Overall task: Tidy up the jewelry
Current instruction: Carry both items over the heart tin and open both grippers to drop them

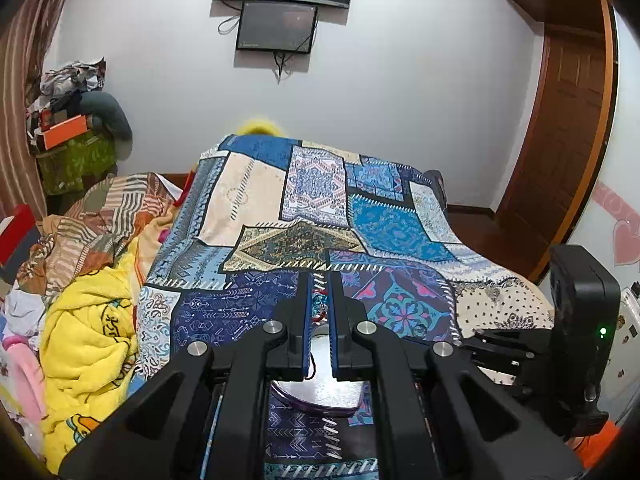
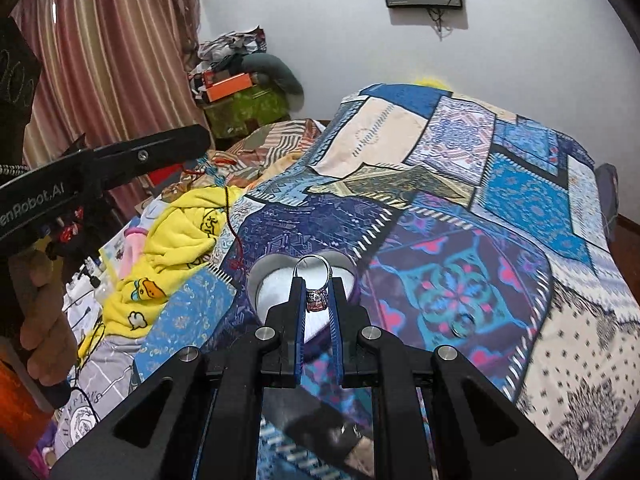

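My right gripper [image 2: 318, 286] is shut on a silver ring with a pink stone [image 2: 316, 280] and holds it just above an open heart-shaped tin box [image 2: 264, 276] with a white lining. My left gripper [image 1: 320, 280] is shut on a turquoise beaded piece on a red string [image 1: 320, 306]; the string hangs down toward the tin in the right wrist view [image 2: 230, 216]. The tin shows below the fingers in the left wrist view [image 1: 320, 392]. Another small ring [image 2: 460, 326] lies on the patchwork cloth to the right of the tin.
A blue patchwork cloth [image 1: 304, 208] covers the raised surface. A yellow towel [image 1: 88, 340] and piled clothes lie to the left. The right gripper's body [image 1: 576, 332] shows at right. Curtains [image 2: 112, 64], a screen on the wall and a wooden door [image 1: 568, 120] stand behind.
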Available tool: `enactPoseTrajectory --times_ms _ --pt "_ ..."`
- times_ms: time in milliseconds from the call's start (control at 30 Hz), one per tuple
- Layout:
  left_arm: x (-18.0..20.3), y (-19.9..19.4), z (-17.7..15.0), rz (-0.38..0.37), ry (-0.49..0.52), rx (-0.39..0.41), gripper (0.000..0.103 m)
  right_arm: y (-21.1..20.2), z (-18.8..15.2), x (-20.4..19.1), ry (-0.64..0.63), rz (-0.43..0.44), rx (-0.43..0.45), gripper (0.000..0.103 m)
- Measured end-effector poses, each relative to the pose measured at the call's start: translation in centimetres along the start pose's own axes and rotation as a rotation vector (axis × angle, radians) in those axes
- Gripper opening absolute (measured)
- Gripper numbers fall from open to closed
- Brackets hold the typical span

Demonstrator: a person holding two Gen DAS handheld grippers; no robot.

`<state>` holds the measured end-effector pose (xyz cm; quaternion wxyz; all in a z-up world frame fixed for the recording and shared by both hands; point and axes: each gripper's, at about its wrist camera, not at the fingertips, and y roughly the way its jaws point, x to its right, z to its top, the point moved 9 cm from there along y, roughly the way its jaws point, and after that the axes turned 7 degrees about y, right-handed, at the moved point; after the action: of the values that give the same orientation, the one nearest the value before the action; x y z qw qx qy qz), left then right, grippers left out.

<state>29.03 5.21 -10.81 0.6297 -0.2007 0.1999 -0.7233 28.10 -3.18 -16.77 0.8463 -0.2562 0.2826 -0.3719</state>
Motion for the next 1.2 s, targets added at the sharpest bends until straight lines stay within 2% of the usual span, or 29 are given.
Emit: enactPoseTrajectory --times_ms 200,400,667,1000,1100,1200 --pt "0.3 2.5 -2.4 -0.013 0.007 -0.066 0.006 2.4 -0.1 -0.4 -0.017 0.037 -0.056 0.010" --pt "0.0 4.7 -5.2 -0.021 0.011 -0.139 0.006 4.5 -0.9 -0.2 -0.040 0.030 -0.115 0.010" --pt "-1.0 6.5 -7.5 -0.041 0.002 -0.211 0.006 5.8 -1.4 0.3 -0.055 0.003 -0.148 0.010" --pt "-1.4 6.4 -7.7 -0.037 -0.004 -0.210 0.006 5.3 -0.6 -0.3 -0.104 0.002 -0.110 0.010" --pt "-1.4 6.1 -7.4 -0.021 0.007 -0.207 0.009 4.7 -0.5 -0.2 -0.103 -0.011 -0.096 0.016" --pt "-1.3 5.3 -7.0 -0.008 0.017 -0.194 0.017 3.8 -0.2 0.3 -0.094 -0.033 -0.078 0.024"
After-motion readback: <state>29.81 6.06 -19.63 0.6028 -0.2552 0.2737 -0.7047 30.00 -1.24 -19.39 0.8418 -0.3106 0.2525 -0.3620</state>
